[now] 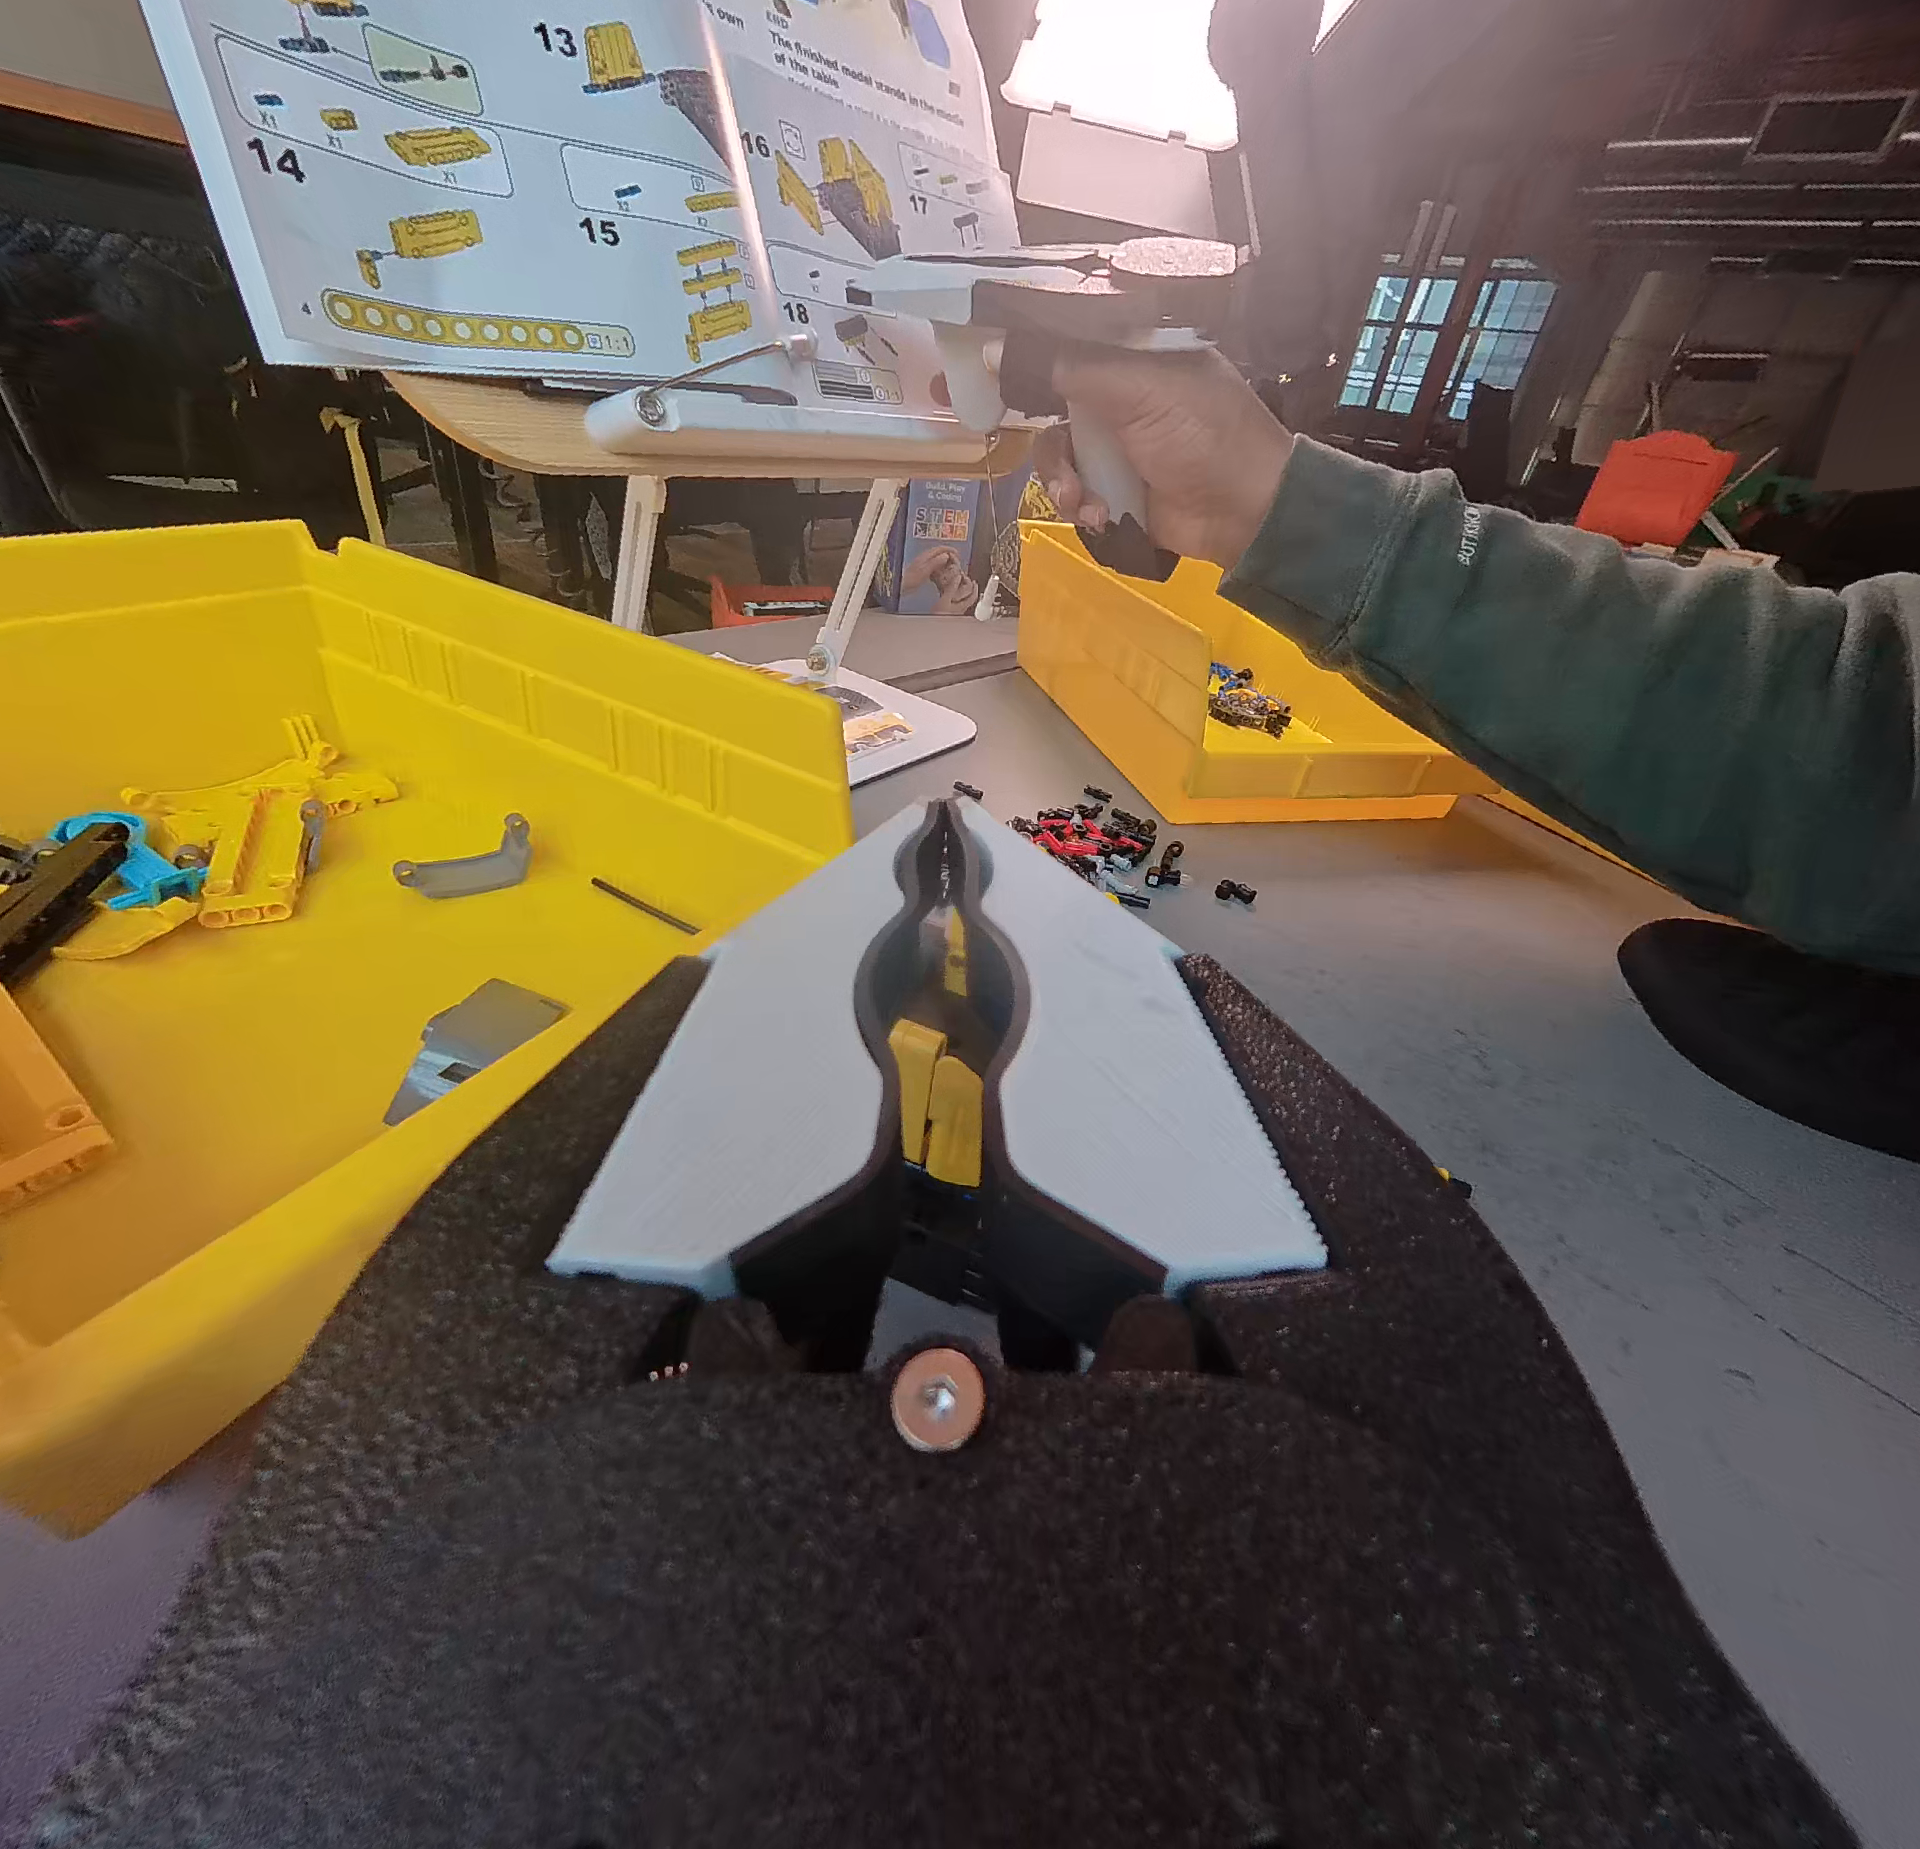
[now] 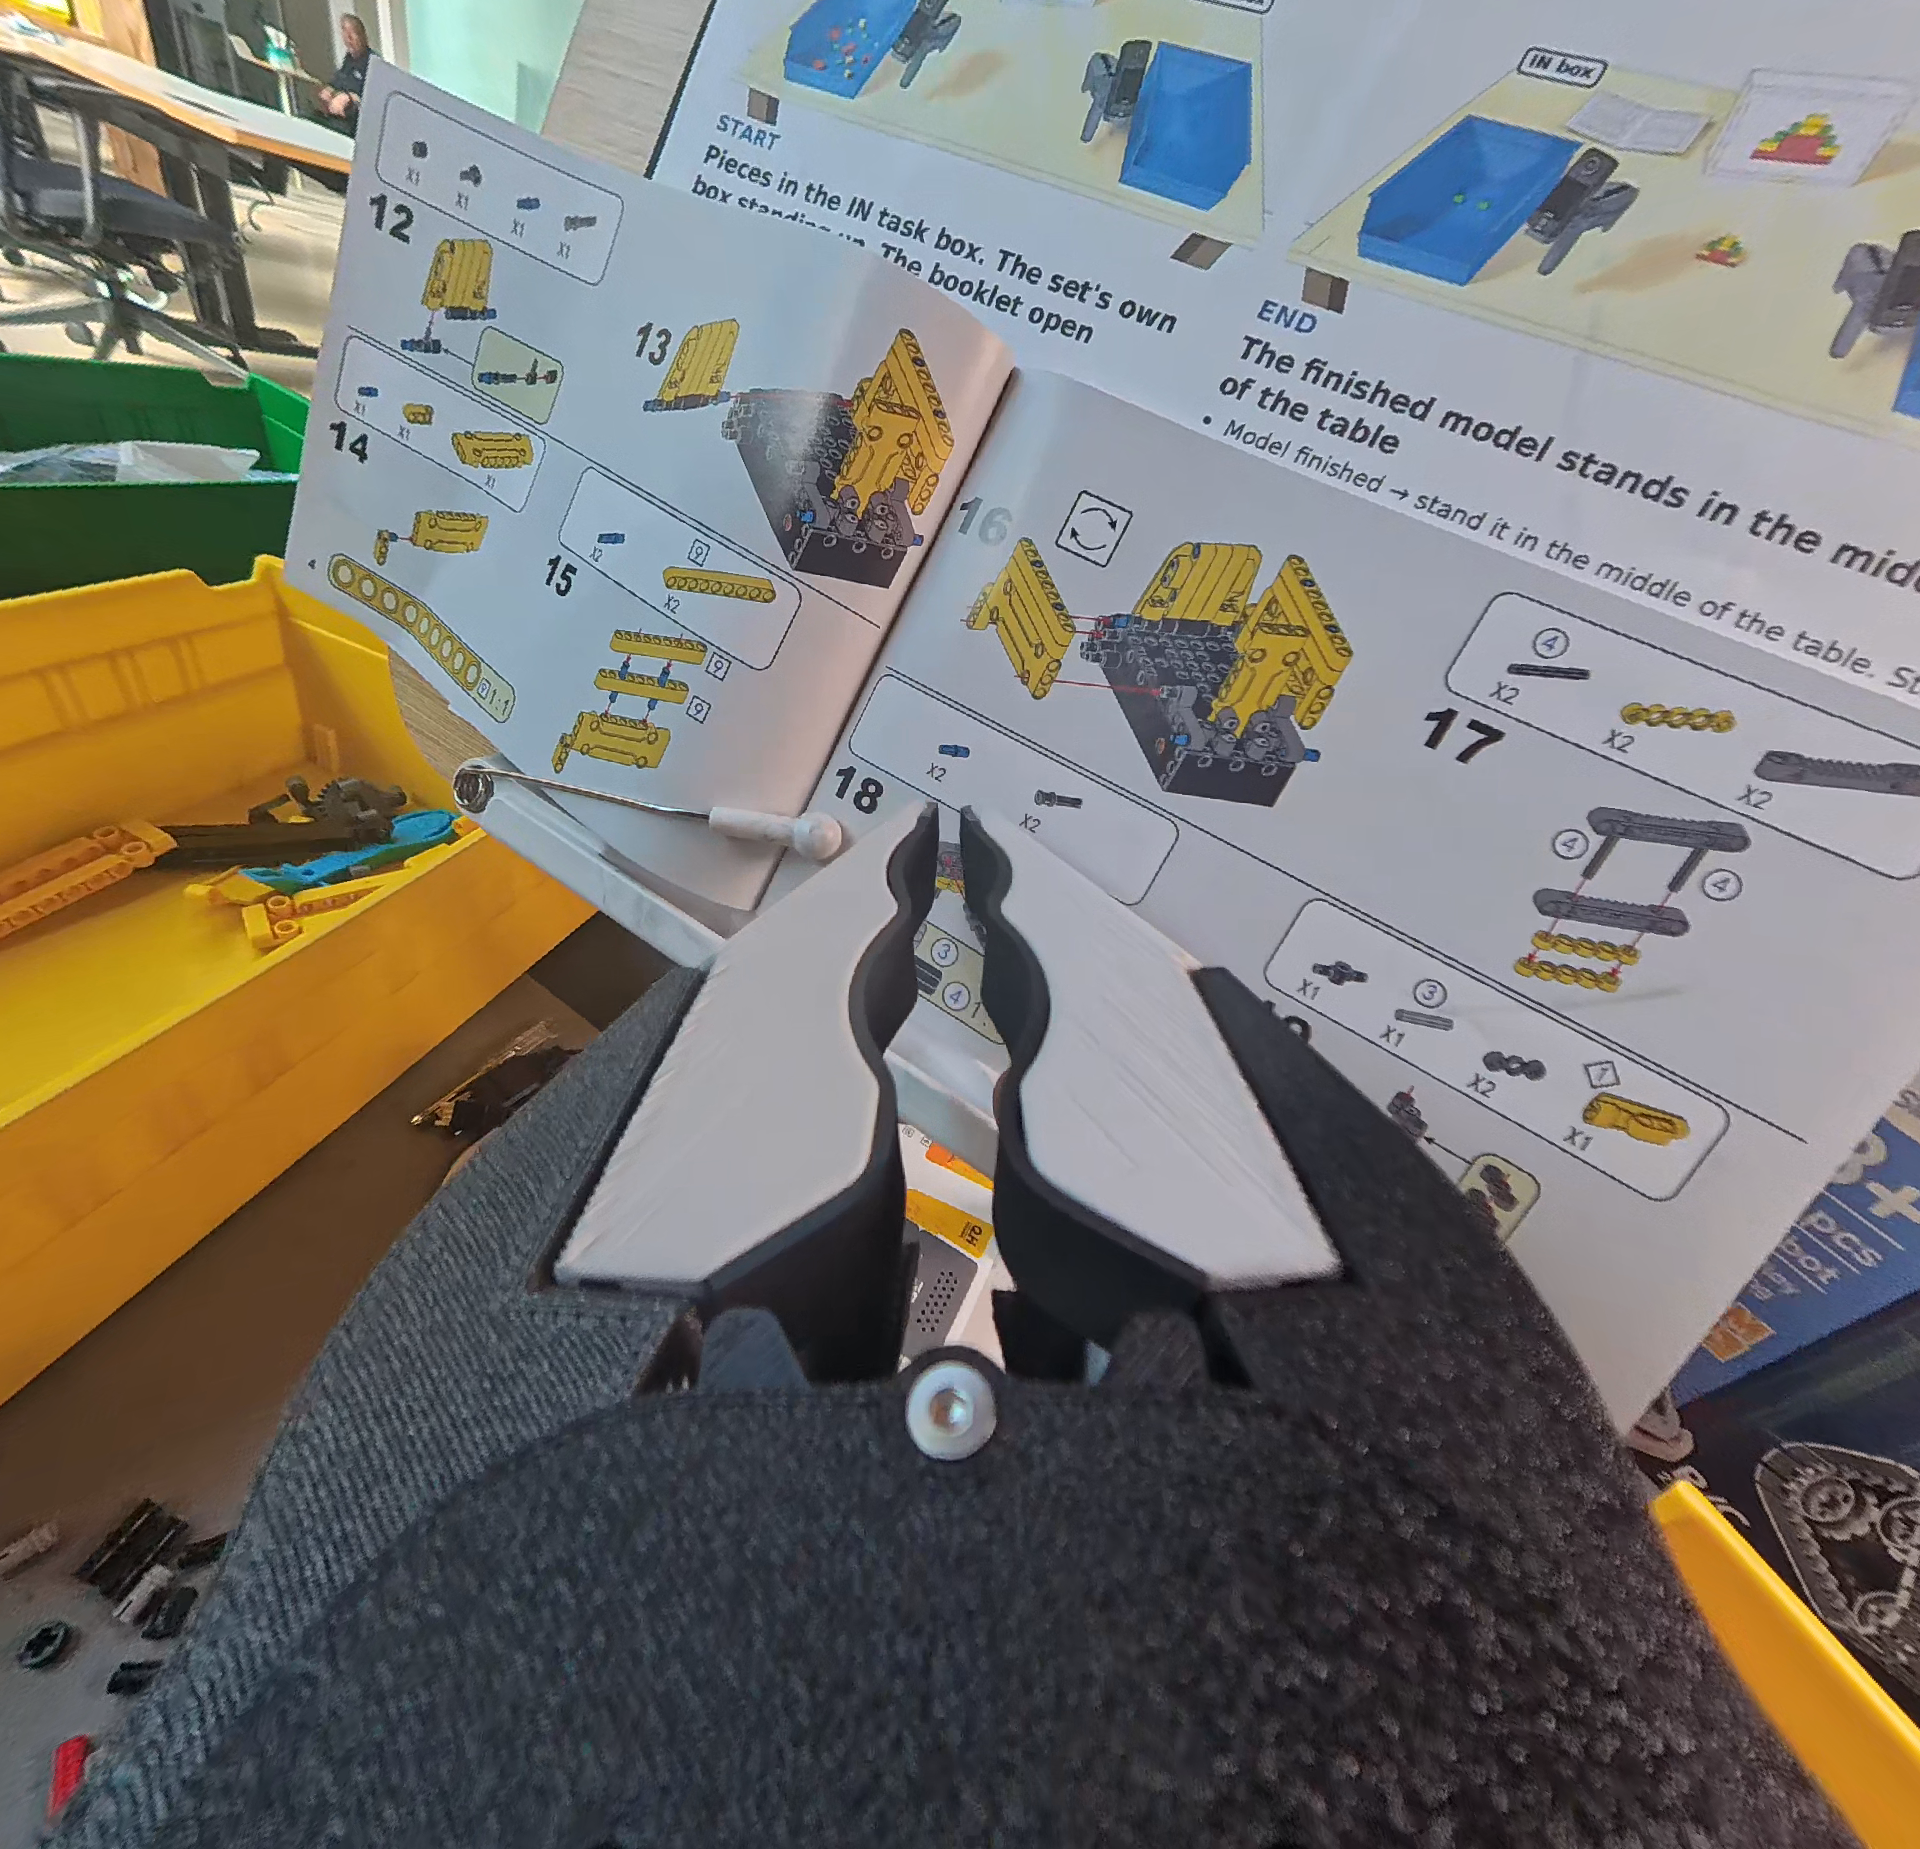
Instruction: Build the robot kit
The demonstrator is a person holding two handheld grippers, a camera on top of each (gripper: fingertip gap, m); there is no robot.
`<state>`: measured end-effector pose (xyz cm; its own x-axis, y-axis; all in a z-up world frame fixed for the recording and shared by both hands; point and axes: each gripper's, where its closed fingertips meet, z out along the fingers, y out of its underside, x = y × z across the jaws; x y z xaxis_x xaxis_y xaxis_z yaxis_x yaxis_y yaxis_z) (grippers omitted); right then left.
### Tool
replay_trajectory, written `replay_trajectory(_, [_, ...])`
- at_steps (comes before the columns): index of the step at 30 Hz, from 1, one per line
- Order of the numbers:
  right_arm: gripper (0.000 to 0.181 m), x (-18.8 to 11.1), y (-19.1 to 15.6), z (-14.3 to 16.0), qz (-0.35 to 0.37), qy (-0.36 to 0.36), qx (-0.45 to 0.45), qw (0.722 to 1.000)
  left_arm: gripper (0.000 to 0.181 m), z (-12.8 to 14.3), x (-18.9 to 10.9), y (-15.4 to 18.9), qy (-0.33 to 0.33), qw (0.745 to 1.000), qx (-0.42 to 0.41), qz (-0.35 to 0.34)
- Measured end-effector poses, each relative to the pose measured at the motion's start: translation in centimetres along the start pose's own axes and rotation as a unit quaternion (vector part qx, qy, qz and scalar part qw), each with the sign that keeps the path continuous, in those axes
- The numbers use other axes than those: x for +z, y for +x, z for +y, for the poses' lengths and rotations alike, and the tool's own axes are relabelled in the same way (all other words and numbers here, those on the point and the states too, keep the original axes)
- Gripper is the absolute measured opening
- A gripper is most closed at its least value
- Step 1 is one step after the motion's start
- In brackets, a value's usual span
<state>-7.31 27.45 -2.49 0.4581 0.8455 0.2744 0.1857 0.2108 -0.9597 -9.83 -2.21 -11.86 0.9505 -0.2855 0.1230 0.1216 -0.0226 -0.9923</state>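
My left gripper [image 1: 948,814] is shut on a small yellow and black brick assembly [image 1: 935,1098] that sits between its fingers, held above the grey table beside the big yellow bin [image 1: 582,698]. My right gripper [image 2: 948,814] has its tips almost together with nothing seen between them. It is raised against the lower edge of the open instruction booklet [image 2: 1247,760], close to the page clip [image 2: 790,828]. In the left wrist view the right gripper [image 1: 860,295] is held by a hand [image 1: 1174,449] and points at the booklet [image 1: 468,168].
The booklet rests on a white stand [image 1: 790,423]. The left bin holds yellow, blue, black and grey parts [image 1: 239,854]. A second yellow bin [image 1: 1122,656] with a small assembly stands at the right. Small black and red pins [image 1: 1101,838] lie on the table. A black round pad [image 1: 1766,1020] lies under the sleeve. The gap from one gripper's tips to the other's is roughly 30 centimetres.
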Motion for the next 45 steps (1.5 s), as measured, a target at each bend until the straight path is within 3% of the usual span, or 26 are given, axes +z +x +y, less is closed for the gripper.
replay_trajectory(21, [0.005,-1.0,1.6,0.7,0.01,-0.011,-0.001,1.0,0.0,0.3,0.2,0.2,-0.006,1.0,-0.005,0.007])
replay_trajectory(25, [0.005,-2.9,3.1,-0.9,0.015,-0.009,-0.021,1.0,0.001,0.2,0.1,0.4,-0.005,1.0,-0.01,0.011])
replay_trajectory(29, [0.007,-6.4,6.9,-4.4,0.038,0.005,-0.035,0.999,0.003,0.1,0.2,0.8,-0.004,1.0,-0.014,0.018])
replay_trajectory(31, [0.011,-8.4,8.4,-4.6,0.029,-0.022,-0.044,0.998,0.004,0.0,0.2,1.0,-0.004,1.0,-0.012,0.022])
replay_trajectory(33, [0.013,-10.2,9.2,-2.6,-0.001,-0.083,-0.061,0.995,0.005,-0.2,0.1,1.3,-0.002,1.0,-0.007,0.024])
replay_trajectory(35, [0.013,-12.2,10.1,1.4,-0.033,-0.17,-0.086,0.981,0.007,-0.3,0.0,1.5,-0.001,1.0,-0.002,0.025])
replay_trajectory(40, [0.011,-17.1,10.2,12.7,-0.132,-0.354,-0.116,0.919,0.008,0.2,0.4,2.1,-0.012,0.999,0.008,0.031])
replay_trajectory(45, [0.01,-16.9,9.7,19.3,-0.171,-0.433,-0.145,0.873,0.008,1.1,0.7,2.1,-0.029,0.999,0.021,0.029])
